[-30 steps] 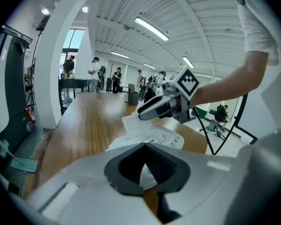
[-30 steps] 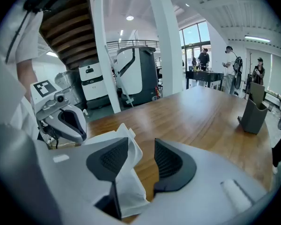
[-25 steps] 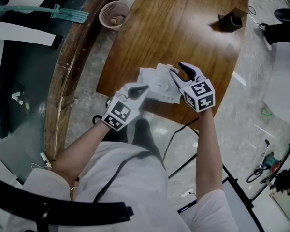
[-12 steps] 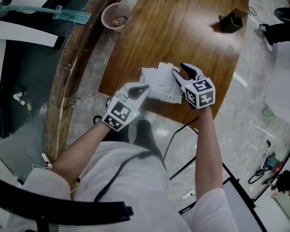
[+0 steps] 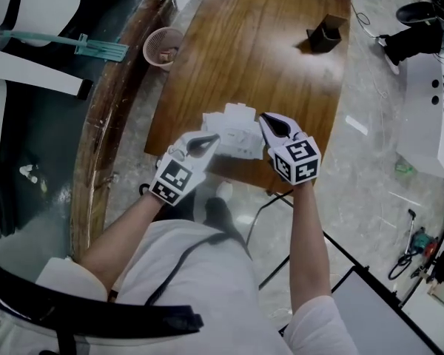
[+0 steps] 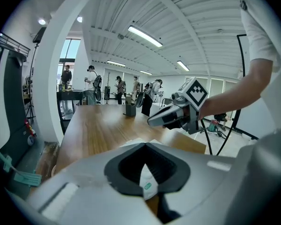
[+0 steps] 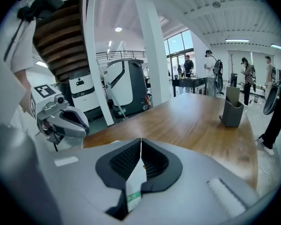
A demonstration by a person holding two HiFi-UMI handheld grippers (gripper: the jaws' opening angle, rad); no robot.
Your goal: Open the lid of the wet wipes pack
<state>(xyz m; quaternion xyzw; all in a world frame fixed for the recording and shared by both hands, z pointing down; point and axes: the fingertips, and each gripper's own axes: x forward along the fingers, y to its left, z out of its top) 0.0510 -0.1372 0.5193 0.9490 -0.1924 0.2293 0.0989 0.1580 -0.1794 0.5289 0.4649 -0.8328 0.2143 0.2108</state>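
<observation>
The white wet wipes pack is held up over the near edge of the wooden table, between both grippers. My left gripper is shut on the pack's left edge; in the left gripper view a thin white flap with a green mark is pinched between its pads. My right gripper has just been closing and is now shut on the pack's right edge. A white strip with a green label sits between its jaws in the right gripper view. Each gripper view shows the other gripper close by.
A black holder stands at the table's far end. A pink basket sits on the floor left of the table, next to a teal tool. Cables run across the floor by my legs. Several people stand in the background.
The right gripper's jaws, open before, have shut on the pack's right edge. Both grippers and the pack have risen slightly. The left grip is unchanged.
</observation>
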